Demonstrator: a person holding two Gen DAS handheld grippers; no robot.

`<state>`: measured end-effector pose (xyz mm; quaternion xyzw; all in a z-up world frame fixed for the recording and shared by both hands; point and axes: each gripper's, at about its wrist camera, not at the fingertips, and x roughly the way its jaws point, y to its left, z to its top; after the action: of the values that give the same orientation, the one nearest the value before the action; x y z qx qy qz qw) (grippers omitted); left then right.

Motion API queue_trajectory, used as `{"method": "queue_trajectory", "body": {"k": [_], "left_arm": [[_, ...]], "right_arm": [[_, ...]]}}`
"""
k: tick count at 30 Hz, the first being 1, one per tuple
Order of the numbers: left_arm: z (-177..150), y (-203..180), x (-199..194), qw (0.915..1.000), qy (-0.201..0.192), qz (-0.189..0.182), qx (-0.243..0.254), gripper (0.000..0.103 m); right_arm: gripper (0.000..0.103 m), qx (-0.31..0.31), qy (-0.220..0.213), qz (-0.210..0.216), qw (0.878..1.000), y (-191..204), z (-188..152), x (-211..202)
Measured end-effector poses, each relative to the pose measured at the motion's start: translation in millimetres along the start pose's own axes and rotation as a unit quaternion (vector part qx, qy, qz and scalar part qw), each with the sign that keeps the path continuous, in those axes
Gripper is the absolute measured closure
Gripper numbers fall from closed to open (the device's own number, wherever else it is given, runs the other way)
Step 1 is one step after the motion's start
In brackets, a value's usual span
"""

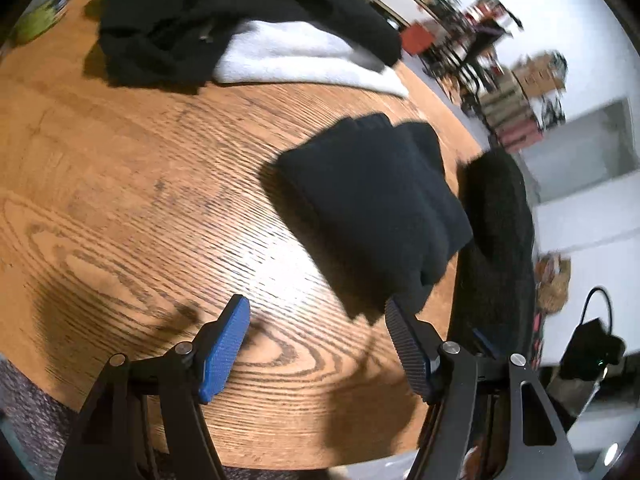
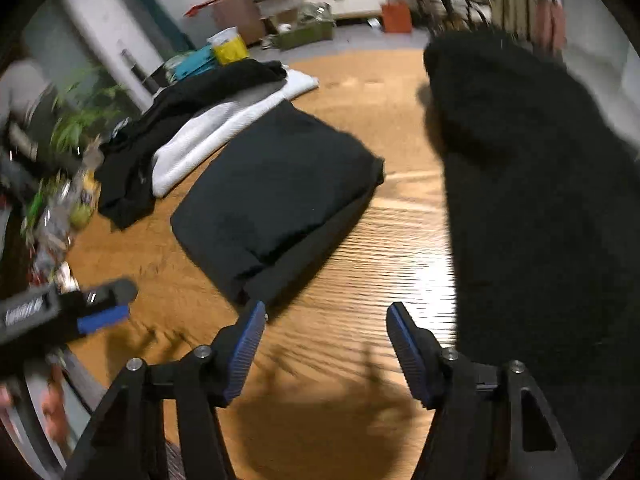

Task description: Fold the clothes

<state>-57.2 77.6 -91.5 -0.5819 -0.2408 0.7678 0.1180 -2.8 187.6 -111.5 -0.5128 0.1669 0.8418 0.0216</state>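
wooden table (image 2: 360, 80), potted plant (image 2: 80, 116), cardboard boxes (image 2: 240, 12)

A folded black garment (image 1: 372, 204) lies flat on a wooden table (image 1: 140, 184), a neat thick rectangle with stacked layers showing along its near edge. In the right wrist view it sits at centre (image 2: 276, 196). At about 11 o'clock from it lies a loose, crumpled black garment (image 2: 168, 120), draped partly over a folded white cloth (image 2: 224, 120). At 3 o'clock a fuzzy black garment (image 2: 532, 208) rises in a rumpled heap.
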Motion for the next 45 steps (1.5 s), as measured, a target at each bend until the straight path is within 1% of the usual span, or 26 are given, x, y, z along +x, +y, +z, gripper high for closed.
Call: {"method": "queue_trajectory", "body": {"k": [3, 5, 8, 11, 14, 16, 17, 19, 21, 23, 26, 28, 34, 36, 37, 42, 43, 44, 45], "left_arm": [[3, 8, 2, 0.9996, -0.008, -0.001, -0.027, 0.032], [4, 12, 4, 0.9992, -0.009, -0.002, -0.038, 0.032], [4, 15, 6, 0.9989, -0.009, -0.004, -0.046, 0.032], [4, 19, 7, 0.9986, -0.010, -0.008, -0.050, 0.032], [4, 24, 8, 0.9983, -0.015, -0.012, -0.055, 0.032], [6, 26, 9, 0.9977, -0.022, -0.013, -0.063, 0.032], [6, 28, 9, 0.9974, -0.025, -0.015, -0.067, 0.032], [8, 29, 10, 0.9964, -0.032, -0.022, -0.075, 0.032], [12, 28, 14, 0.9947, -0.035, -0.040, -0.088, 0.032], [16, 28, 18, 0.9926, -0.037, -0.057, -0.101, 0.032], [21, 27, 25, 0.9884, -0.041, -0.083, -0.120, 0.032], [25, 26, 29, 0.9850, -0.043, -0.101, -0.133, 0.032], [39, 15, 50, 0.9700, -0.037, -0.163, -0.177, 0.030], [45, 9, 58, 0.9650, -0.034, -0.184, -0.184, 0.028], [48, 6, 63, 0.9632, -0.033, -0.191, -0.186, 0.026], [58, -17, 82, 0.9700, -0.015, -0.174, -0.169, 0.026], [58, -21, 82, 0.9703, -0.014, -0.171, -0.171, 0.027], [57, -24, 83, 0.9706, -0.014, -0.167, -0.173, 0.032], [57, -25, 82, 0.9707, -0.016, -0.163, -0.176, 0.047]], "right_arm": [[0.037, -0.009, -0.019, -0.008, 1.000, 17, 1, 6], [0.033, -0.022, -0.024, -0.007, 0.999, 30, 1, 8], [0.033, -0.021, -0.010, 0.024, 0.999, 40, 1, 16], [0.033, 0.031, 0.030, 0.057, 0.997, 33, 4, 36], [0.033, 0.094, 0.062, 0.100, 0.989, 23, 5, 54], [0.033, 0.126, 0.069, 0.117, 0.983, 19, 5, 62], [0.031, 0.135, 0.067, 0.115, 0.982, 19, 6, 65], [0.031, 0.143, 0.060, 0.110, 0.982, 19, 7, 68], [0.032, 0.143, 0.056, 0.115, 0.981, 20, 7, 70], [0.044, 0.143, 0.052, 0.119, 0.981, 20, 8, 71], [0.061, 0.143, 0.045, 0.126, 0.981, 21, 9, 74], [0.064, 0.147, 0.039, 0.135, 0.979, 19, 12, 68], [0.067, 0.142, 0.004, 0.149, 0.978, 19, 24, 43], [0.067, 0.139, 0.000, 0.151, 0.979, 20, 27, 40], [0.067, 0.139, 0.001, 0.153, 0.978, 21, 28, 42], [0.067, 0.143, 0.008, 0.151, 0.978, 18, 31, 44], [0.065, 0.146, 0.007, 0.148, 0.978, 14, 31, 42], [0.058, 0.150, 0.006, 0.145, 0.978, 10, 31, 40], [0.053, 0.159, 0.006, 0.143, 0.977, 5, 30, 38]]}}
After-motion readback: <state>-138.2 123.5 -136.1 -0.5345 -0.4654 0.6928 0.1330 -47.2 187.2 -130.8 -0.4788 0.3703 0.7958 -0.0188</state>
